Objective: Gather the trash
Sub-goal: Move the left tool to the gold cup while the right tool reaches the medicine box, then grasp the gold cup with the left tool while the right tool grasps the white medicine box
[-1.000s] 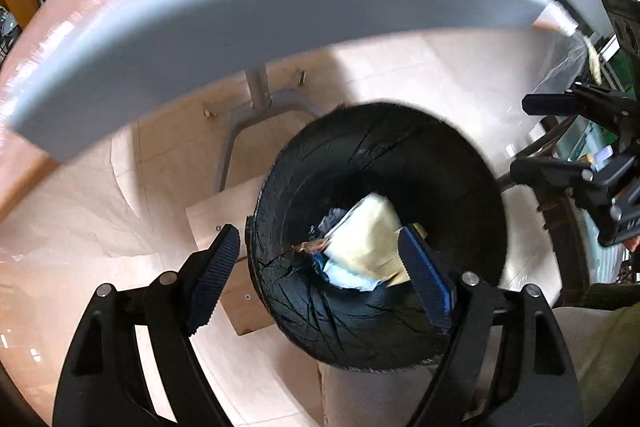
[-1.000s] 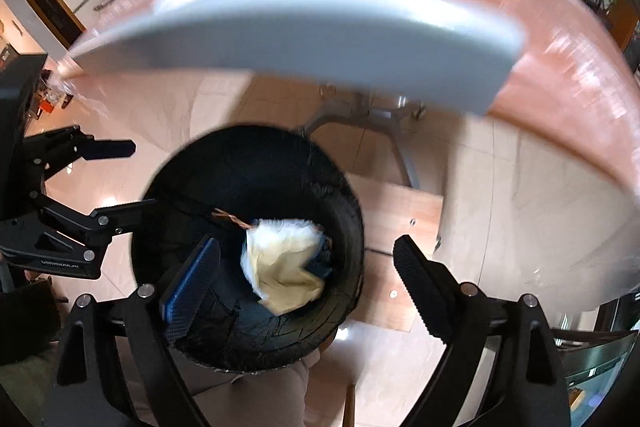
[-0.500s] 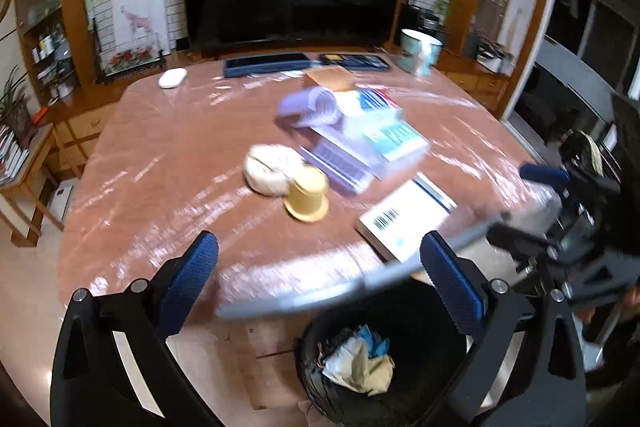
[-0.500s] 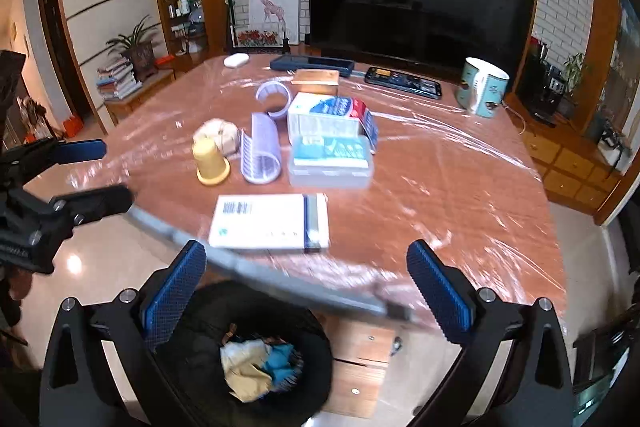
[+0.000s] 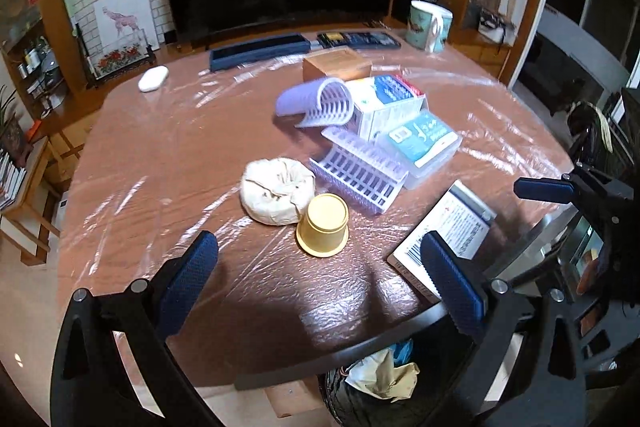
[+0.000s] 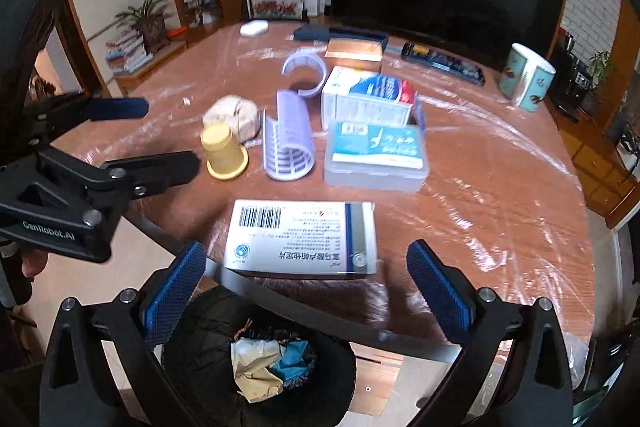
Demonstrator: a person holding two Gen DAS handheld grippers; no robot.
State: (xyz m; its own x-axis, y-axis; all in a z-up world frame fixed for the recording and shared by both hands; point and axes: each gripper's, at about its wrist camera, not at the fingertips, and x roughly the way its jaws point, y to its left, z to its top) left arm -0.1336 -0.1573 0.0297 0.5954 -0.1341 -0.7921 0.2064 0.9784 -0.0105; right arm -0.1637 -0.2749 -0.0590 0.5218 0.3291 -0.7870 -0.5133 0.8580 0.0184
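A black trash bin (image 6: 260,359) with crumpled paper and blue scraps stands on the floor below the table's near edge; it also shows in the left wrist view (image 5: 372,391). On the table lie a crumpled beige wad (image 5: 276,189) and an upturned yellow cup (image 5: 323,225), both seen from the right too: the wad (image 6: 232,117) and the cup (image 6: 222,151). My left gripper (image 5: 320,287) is open and empty above the table's edge. My right gripper (image 6: 306,291) is open and empty over a white medicine box (image 6: 302,237).
The plastic-covered brown table (image 5: 180,147) holds purple curved racks (image 5: 320,103), stacked medicine boxes (image 5: 404,123), a wooden box (image 5: 336,67), a mug (image 5: 428,25), remotes and a white mouse (image 5: 153,78). A television stands behind.
Both grippers have risen from over the bin's mouth to table height and now look across the tabletop. Both stay open and empty.
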